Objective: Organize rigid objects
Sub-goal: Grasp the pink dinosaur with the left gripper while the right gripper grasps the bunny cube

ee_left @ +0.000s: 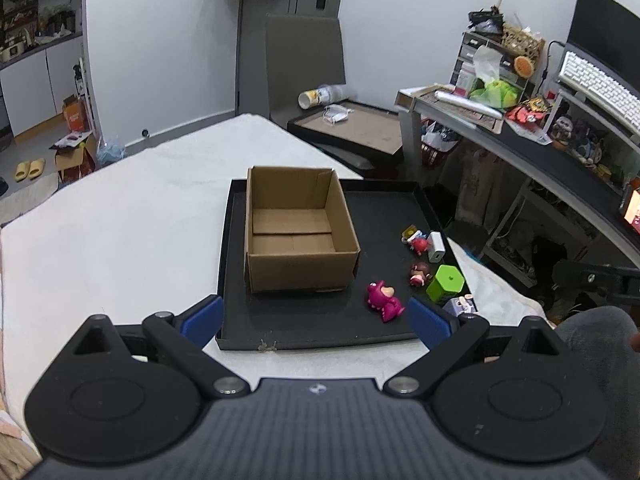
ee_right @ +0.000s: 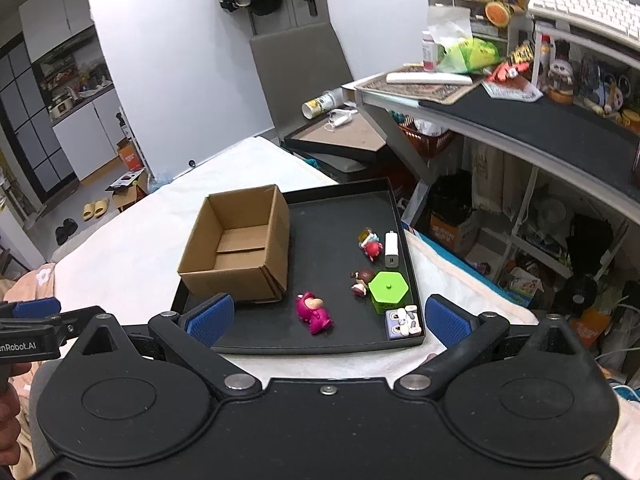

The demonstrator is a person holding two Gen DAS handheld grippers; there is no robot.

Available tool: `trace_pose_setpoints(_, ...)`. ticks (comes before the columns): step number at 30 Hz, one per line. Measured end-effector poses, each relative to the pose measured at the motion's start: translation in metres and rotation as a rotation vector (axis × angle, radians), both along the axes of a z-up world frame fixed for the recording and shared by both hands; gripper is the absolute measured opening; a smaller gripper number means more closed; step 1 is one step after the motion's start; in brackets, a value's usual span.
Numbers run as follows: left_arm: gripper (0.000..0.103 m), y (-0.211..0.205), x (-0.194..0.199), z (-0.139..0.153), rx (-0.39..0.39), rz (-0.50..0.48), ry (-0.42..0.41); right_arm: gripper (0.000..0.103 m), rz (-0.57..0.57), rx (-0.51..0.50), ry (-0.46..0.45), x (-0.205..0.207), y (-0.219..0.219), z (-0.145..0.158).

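Observation:
An empty cardboard box [ee_left: 298, 228] [ee_right: 240, 244] stands on the left of a black tray [ee_left: 320, 326] [ee_right: 320, 216]. On the tray's right lie a pink dinosaur toy [ee_left: 384, 300] [ee_right: 314, 312], a green hexagonal box [ee_left: 445, 282] [ee_right: 388, 290], a brown-haired figurine [ee_left: 420, 274] [ee_right: 361, 280], a red figurine [ee_left: 418, 242] [ee_right: 371, 246], a white charger [ee_left: 436, 247] [ee_right: 392, 249] and a small lilac box [ee_left: 462, 305] [ee_right: 403, 321]. My left gripper [ee_left: 316, 322] and right gripper [ee_right: 326, 318] are both open and empty, held above the tray's near edge.
The tray rests on a white bed [ee_left: 120, 216] [ee_right: 120, 256]. A cluttered desk [ee_left: 520, 128] [ee_right: 520, 112] with a keyboard stands to the right. A grey chair [ee_left: 304, 60] and another black tray [ee_left: 356, 130] are behind.

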State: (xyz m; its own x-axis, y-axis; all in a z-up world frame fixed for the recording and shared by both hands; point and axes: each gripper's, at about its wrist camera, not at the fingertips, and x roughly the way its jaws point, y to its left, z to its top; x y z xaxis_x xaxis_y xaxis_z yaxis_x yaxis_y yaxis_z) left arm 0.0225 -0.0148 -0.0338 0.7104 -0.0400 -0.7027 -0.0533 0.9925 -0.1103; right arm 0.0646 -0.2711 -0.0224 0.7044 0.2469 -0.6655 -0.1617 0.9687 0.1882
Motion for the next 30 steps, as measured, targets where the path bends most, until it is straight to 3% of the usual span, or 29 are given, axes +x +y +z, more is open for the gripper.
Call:
trace_pose_setpoints(10,0.098,-0.004,0.035,-0.029,-0.001,0.026,0.064,0.102,-0.028,0.034,0.054,0.035,-0.011,-0.031)
trace_pose_setpoints(14,0.098,-0.009,0.049,-0.043,-0.01,0.028,0.103,0.095,-0.038,0.045,0.117,0.053,-0.015,-0.049)
trace_pose_setpoints(19,0.098,-0.013,0.067,-0.053,-0.027,0.035,0.134,0.093,-0.037,0.051,0.183,0.074,-0.018,-0.063)
trace_pose_setpoints(25,0.098,-0.02,0.089,-0.064,-0.039,0.033,0.156,0.081,-0.032,0.063,0.252,0.098,-0.024,-0.075)
trace_pose_setpoints(30,0.097,-0.023,0.108,-0.07,-0.061,0.038,0.172,0.078,-0.033,0.06,0.305,0.119,-0.028,-0.085)
